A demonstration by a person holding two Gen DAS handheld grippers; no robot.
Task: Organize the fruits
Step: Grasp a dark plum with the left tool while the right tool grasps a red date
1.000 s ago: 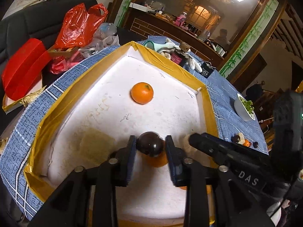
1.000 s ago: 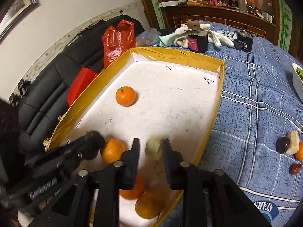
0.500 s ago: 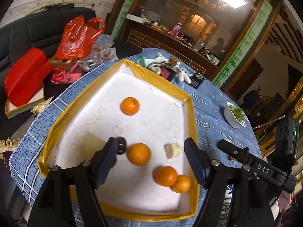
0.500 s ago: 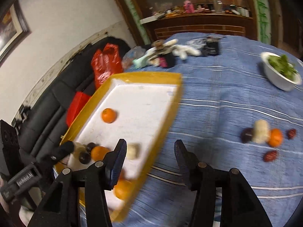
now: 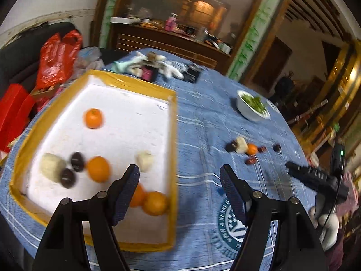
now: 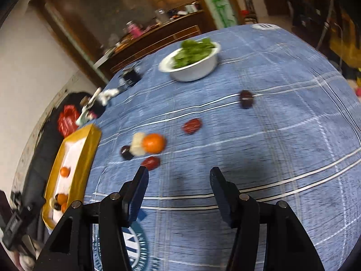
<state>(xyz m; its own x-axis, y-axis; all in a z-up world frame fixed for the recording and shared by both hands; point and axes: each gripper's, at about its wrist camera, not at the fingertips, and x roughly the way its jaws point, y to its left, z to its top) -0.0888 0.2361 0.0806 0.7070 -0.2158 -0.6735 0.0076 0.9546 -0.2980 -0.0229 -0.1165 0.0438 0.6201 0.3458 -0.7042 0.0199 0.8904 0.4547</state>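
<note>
Hovering, left gripper: it hung over the near right edge of the tray, jaws spread wide after just parting, with nothing between the pads.
Right gripper: it was poised above bare blue tablecloth, jaws well apart and just widened further, holding nothing.
Tray: a white foam tray with a yellow taped rim sat on the left part of the table.
Fruit in tray: one lone orange lay toward the far side; another orange lay near the middle beside two dark round fruits and a pale fuzzy lump; a second pale piece sat near the right wall; two more oranges touched each other in the near right corner.
Fruit on cloth: a small orange touched a pale piece, with a dark fruit just beside that; two red dates lay near them, one close ahead of the right gripper's left finger; a dark fruit lay well apart, farther right.
Bowl: white, filled with greens, beyond the loose fruit.
Sharpness: both views were blurred.
</note>
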